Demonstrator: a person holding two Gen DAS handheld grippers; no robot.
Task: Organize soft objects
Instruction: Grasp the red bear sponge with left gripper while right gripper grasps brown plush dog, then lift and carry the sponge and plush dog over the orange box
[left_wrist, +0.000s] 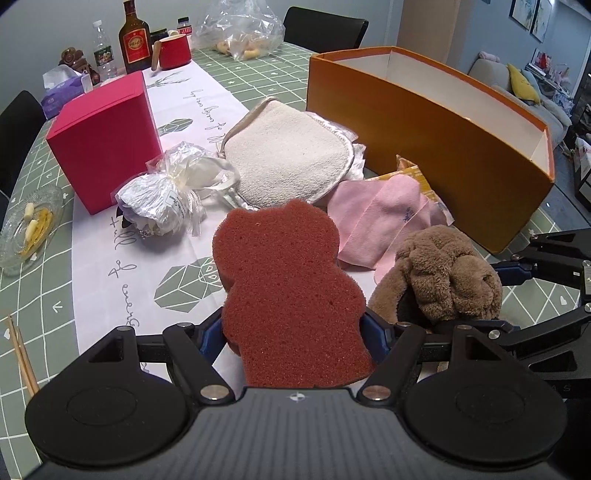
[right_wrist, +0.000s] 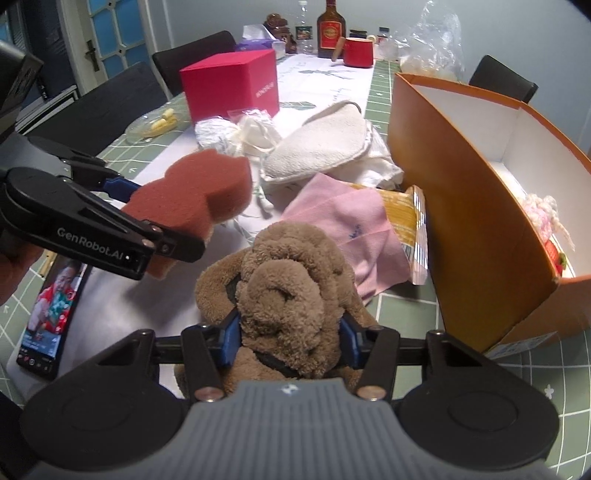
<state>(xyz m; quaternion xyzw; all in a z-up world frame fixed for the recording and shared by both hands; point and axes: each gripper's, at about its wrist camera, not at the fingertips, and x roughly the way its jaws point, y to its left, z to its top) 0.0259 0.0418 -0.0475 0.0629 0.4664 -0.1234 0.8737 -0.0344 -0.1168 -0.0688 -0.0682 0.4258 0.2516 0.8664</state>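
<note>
Both hand-held grippers squeeze soft things beside the orange box (right_wrist: 461, 192): left hand-held gripper (left_wrist: 295, 332) holds the sponge (left_wrist: 284, 284), right hand-held gripper (right_wrist: 291, 339) holds the plush toy (right_wrist: 288, 291); lift each over the wall before letting go.

The left hand-held gripper (left_wrist: 293, 332) is matte black plastic: two round, disc-like side lobes, a ribbed grey centre plate with a small crosshair mark, silver rivets at the linkage pivots and blue pads on its fingers (left_wrist: 210, 341). The right hand-held gripper (right_wrist: 290, 338) matches it. White "GenRobot.AI" lettering runs along the left one's side, seen from the right wrist
</note>
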